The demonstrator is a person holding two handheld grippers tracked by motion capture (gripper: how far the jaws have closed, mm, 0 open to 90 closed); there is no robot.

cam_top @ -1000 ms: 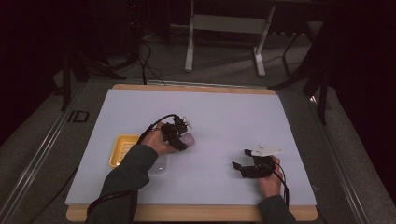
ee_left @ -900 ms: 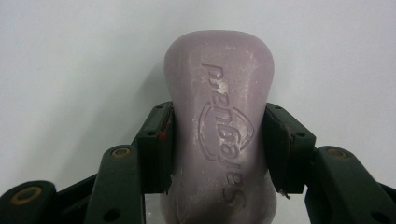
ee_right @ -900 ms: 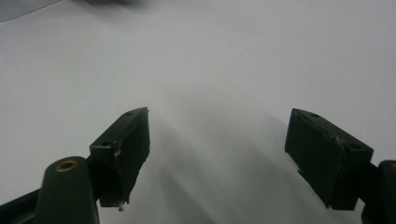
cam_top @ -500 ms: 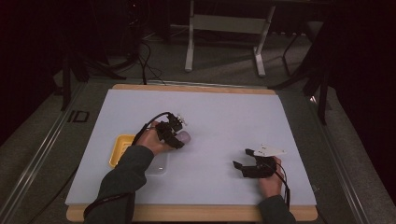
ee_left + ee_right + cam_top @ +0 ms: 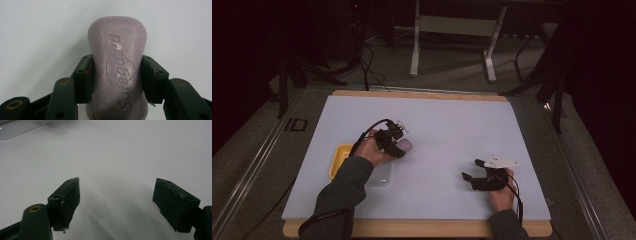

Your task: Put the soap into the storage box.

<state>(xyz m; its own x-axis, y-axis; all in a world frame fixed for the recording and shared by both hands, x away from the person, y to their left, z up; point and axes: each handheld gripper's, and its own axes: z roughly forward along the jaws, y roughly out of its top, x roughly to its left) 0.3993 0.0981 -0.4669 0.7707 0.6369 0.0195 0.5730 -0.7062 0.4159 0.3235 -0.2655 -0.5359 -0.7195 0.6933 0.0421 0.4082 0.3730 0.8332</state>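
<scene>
Gripping lilac soap bar (image 5: 117, 67) w/ left gripper (image 5: 398, 145) jaws; right gripper (image 5: 473, 171) jaws wide apart, empty.

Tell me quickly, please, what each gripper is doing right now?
Left gripper: closed on the lilac soap bar, pads pressing both its sides.
Right gripper: open, nothing between its jaws, above the white table surface.

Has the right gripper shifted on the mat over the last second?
No. In the high view the right gripper sits at the same spot near the table's front edge, jaws open and empty.
</scene>
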